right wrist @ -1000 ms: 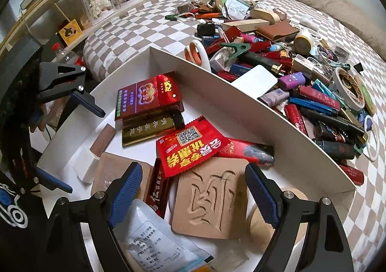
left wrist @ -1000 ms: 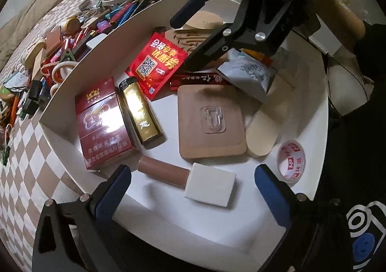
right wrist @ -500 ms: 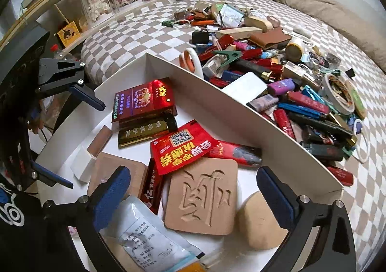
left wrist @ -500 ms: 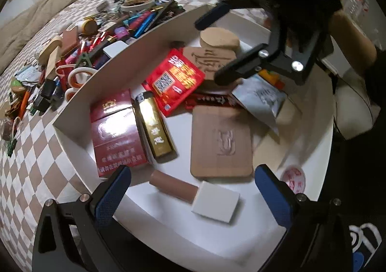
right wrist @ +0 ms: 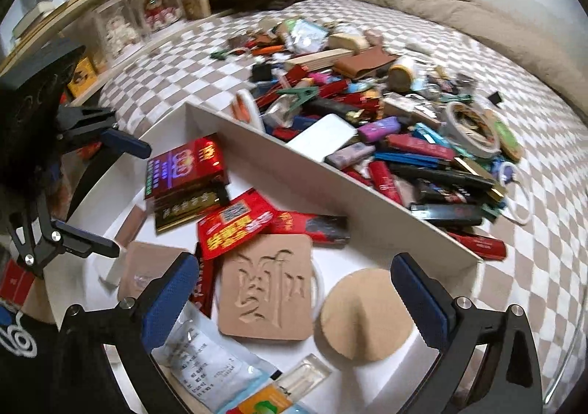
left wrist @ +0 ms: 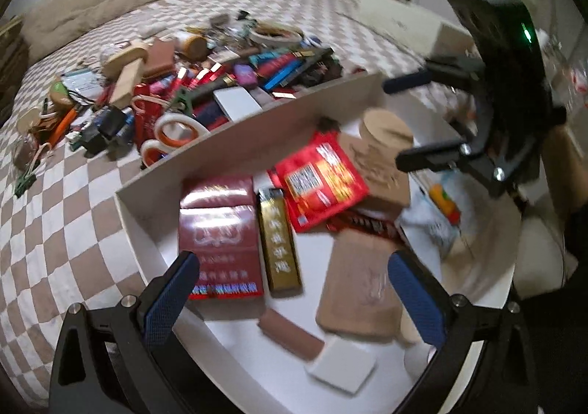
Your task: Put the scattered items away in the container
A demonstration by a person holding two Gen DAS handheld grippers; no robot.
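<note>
A white box [left wrist: 235, 131] [right wrist: 294, 160] lies on the checkered bed and holds a red cigarette carton [left wrist: 220, 230], a gold lighter [left wrist: 279, 245], a red sachet [left wrist: 319, 179], carved wooden tiles [right wrist: 268, 292] and a round wooden disc [right wrist: 364, 315]. A heap of scattered items [left wrist: 220, 83] [right wrist: 386, 135] lies beyond the box's far wall. My left gripper [left wrist: 294, 289] is open and empty over the box's near end. My right gripper [right wrist: 294, 292] is open and empty over the tile and disc; it also shows in the left wrist view [left wrist: 415, 116].
A shelf with clear display boxes [right wrist: 147, 13] runs along the bed's far side. A beige duvet [right wrist: 459, 6] lies at the head. White-handled scissors [left wrist: 172, 135] lean at the box wall. A tape roll [right wrist: 470, 127] lies in the heap.
Both grippers have pulled back and up from the box, so more of the heap and bed shows. The right gripper has let the round wooden disc rest in the box.
</note>
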